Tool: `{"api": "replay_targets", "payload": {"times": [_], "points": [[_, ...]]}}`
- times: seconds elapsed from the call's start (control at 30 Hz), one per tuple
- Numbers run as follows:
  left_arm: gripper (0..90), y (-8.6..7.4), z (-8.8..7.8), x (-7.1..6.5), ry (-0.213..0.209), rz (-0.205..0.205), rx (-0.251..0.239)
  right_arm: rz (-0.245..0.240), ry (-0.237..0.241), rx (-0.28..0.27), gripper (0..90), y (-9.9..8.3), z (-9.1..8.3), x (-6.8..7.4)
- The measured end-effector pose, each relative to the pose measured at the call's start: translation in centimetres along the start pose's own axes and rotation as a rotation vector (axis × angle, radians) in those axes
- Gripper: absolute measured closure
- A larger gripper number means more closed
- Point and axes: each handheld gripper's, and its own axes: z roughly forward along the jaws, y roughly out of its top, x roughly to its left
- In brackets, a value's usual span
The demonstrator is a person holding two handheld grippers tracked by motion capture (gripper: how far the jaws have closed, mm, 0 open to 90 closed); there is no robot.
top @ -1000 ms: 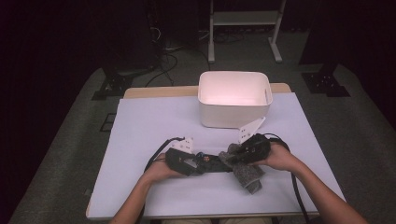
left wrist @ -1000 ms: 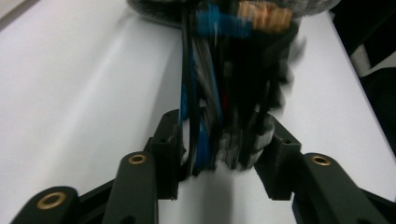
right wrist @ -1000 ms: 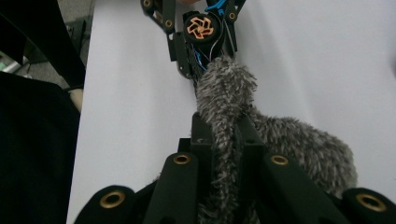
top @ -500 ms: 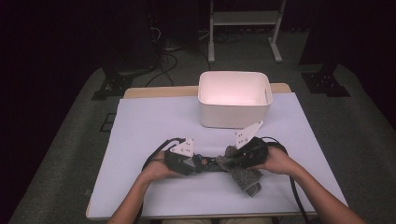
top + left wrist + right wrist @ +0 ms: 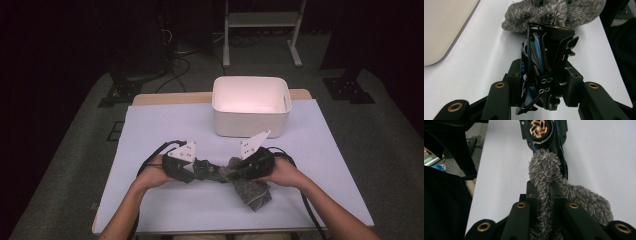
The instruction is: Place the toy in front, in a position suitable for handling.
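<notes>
Basically both tongs meet near the front edge of the table (image 5: 150, 150), mid-width. Right gripper (image 5: 545, 192) is pinching the grey fuzzy cloth (image 5: 544, 170); rest of the cloth hangs toward the front edge. Left gripper (image 5: 546, 40) is closed, tips at the cloth's other end; can't tell if it grips the cloth. Cloth's long axis runs left-right btw the two, so stretching or folding goes along it. White bin (image 5: 250, 105) sits well apart, toward the back edge.

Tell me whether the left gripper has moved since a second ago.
Yes. In the high view the left gripper, shut on the fuzzy grey cloth, has shifted slightly up the picture toward the white bin, its grey plate now showing.
</notes>
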Motion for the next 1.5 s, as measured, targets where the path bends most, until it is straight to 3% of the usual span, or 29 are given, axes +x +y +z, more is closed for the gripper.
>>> {"api": "replay_targets", "payload": {"times": [0.27, 0.4, 0.57, 0.8, 1.03, 1.1, 1.33, 1.4, 1.5], "points": [[57.9, 0.3, 0.6, 0.4, 0.015, -0.027, -0.09, 0.027, -0.026, 0.004, 80.4, -1.0, -0.7, -0.5], [57.7, 0.5, 1.5, 0.6, 0.011, -0.056, -0.165, 0.047, -0.031, 0.0, 80.4, -1.8, -1.1, -0.6], [57.4, 0.7, 2.6, 0.6, 0.024, -0.085, -0.22, 0.06, -0.046, 0.004, 80.2, -2.5, -1.7, -0.8], [58.1, 1.4, 2.4, 0.6, 0.025, -0.071, -0.189, 0.066, -0.06, -0.012, 80.2, -2.6, -2.6, -0.9], [58.2, 2.2, 1.6, 0.7, 0.008, -0.042, -0.135, 0.062, -0.1, -0.018, 80.3, -2.2, -4.9, -1.0], [58.1, 2.4, 1.6, 0.8, 0.006, -0.043, -0.127, 0.071, -0.097, -0.042, 80.3, -2.0, -5.5, -0.9], [58.0, 3.9, 3.0, 0.6, 0.005, -0.008, -0.124, -0.017, -0.083, -0.105, 80.3, 1.5, -6.4, 0.4], [57.9, 4.4, 3.4, 0.5, 0.0, 0.006, -0.117, -0.053, -0.086, -0.098, 80.3, 2.6, -6.4, 0.6], [57.8, 4.4, 3.6, 0.6, -0.002, -0.007, -0.121, -0.057, -0.093, -0.067, 80.4, 3.2, -6.2, 0.3]]}}
